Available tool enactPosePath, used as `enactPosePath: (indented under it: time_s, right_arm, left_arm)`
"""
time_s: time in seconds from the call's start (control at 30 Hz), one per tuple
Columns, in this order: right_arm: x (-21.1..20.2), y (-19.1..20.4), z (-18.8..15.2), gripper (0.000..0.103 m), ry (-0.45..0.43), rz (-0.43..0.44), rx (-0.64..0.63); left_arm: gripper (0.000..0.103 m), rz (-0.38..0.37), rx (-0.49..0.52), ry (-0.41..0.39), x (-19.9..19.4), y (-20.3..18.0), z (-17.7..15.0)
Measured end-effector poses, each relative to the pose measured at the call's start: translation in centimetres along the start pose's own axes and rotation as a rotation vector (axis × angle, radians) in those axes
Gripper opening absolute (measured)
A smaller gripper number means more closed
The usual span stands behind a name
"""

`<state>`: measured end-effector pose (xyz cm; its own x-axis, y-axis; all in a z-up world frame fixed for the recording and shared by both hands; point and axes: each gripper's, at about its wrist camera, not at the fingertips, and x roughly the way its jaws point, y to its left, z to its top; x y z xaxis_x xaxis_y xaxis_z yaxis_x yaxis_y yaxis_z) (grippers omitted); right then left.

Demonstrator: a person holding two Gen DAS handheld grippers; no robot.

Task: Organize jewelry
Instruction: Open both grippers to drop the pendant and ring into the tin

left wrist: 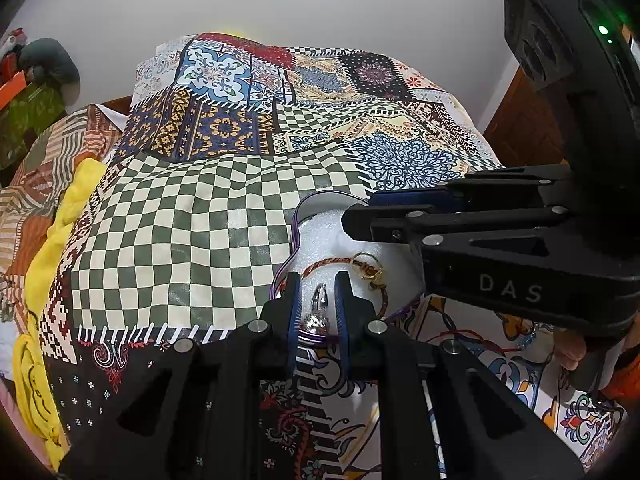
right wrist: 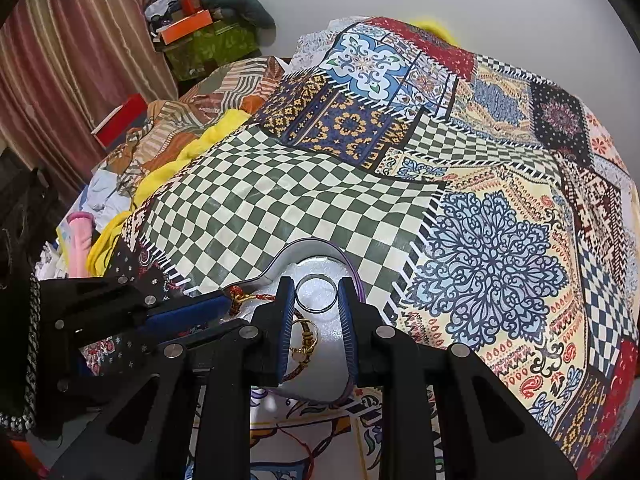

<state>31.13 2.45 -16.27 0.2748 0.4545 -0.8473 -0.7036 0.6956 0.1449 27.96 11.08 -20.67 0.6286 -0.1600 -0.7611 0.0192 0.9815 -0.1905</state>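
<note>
While the left gripper (left wrist: 317,312) clasps a silver ring (left wrist: 318,312) between its 2 blue pads, the right gripper (right wrist: 316,312) pinches a plain silver band (right wrist: 316,293) the same way. Both rings are held just above a white heart-shaped box (left wrist: 320,236) with a purple rim, which lies on the patchwork bedspread (right wrist: 500,240) near the cameras. A red-and-gold cord bracelet (right wrist: 304,344) rests inside the box, left of the right gripper's left finger.
</note>
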Motion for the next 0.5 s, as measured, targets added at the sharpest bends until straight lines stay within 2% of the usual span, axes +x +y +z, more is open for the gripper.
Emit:
enactPosePath:
  time_s: [0.23, 0.5]
  right_arm:
    - [-1.0, 0.0, 0.1, 0.029, -0.012, -0.013, 0.004]
    - [-4.7, 0.4, -0.2, 0.029, -0.073, -0.052, -0.015]
  left_arm:
    - [0.014, 0.010, 0.011, -0.010, -1.1, -0.4, -0.1]
    - [0.014, 0.033, 0.023, -0.051, -4.0, -1.3, 0.2]
